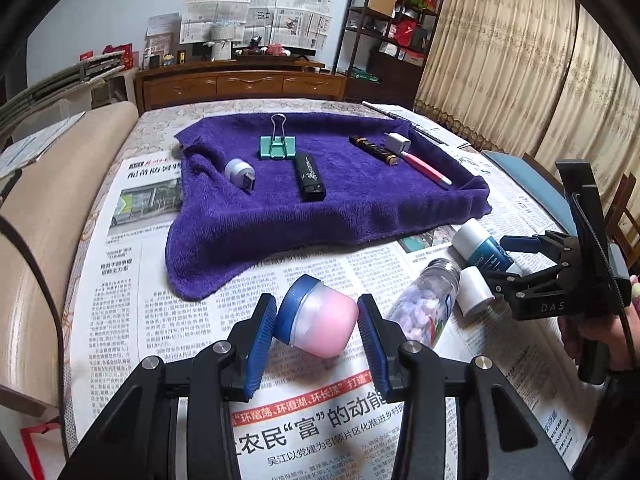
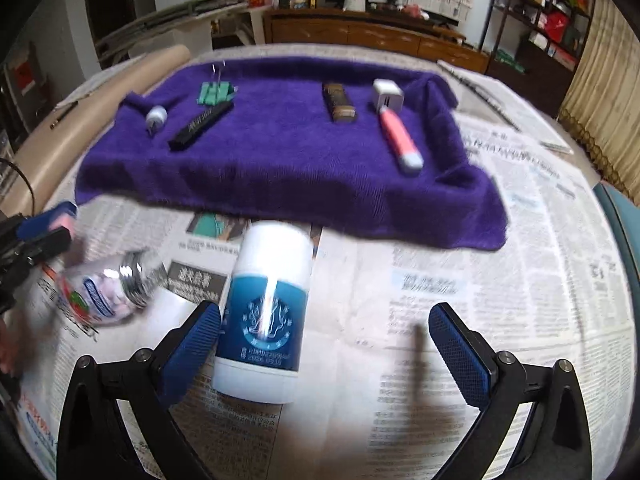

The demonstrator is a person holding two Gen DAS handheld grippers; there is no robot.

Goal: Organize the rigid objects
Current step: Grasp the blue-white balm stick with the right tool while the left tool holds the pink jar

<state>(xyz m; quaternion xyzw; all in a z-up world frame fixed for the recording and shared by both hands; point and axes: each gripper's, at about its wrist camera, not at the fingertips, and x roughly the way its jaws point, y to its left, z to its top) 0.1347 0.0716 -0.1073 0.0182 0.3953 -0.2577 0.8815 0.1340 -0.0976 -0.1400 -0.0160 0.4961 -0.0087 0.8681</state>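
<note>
Left wrist view: the left gripper (image 1: 317, 330) had its jaws clenched on the pink jar (image 1: 320, 318), blue lid aimed upper left, above the newspapered surface (image 1: 160, 340). A clear bottle (image 1: 424, 304) of pale pieces lay beside it.

Right wrist view: the right gripper (image 2: 324, 344) stood released, jaws wide, around the white-and-blue bottle (image 2: 266, 312), lying lengthwise, pointing toward the purple towel (image 2: 288, 168).

Behind your work you see a wooden sideboard (image 1: 240, 82), newspaper sheets (image 1: 256, 16) taped to the wall, beige curtains (image 1: 520, 80), and a dark shelf unit (image 1: 384, 28) holding what look like boxes.
</note>
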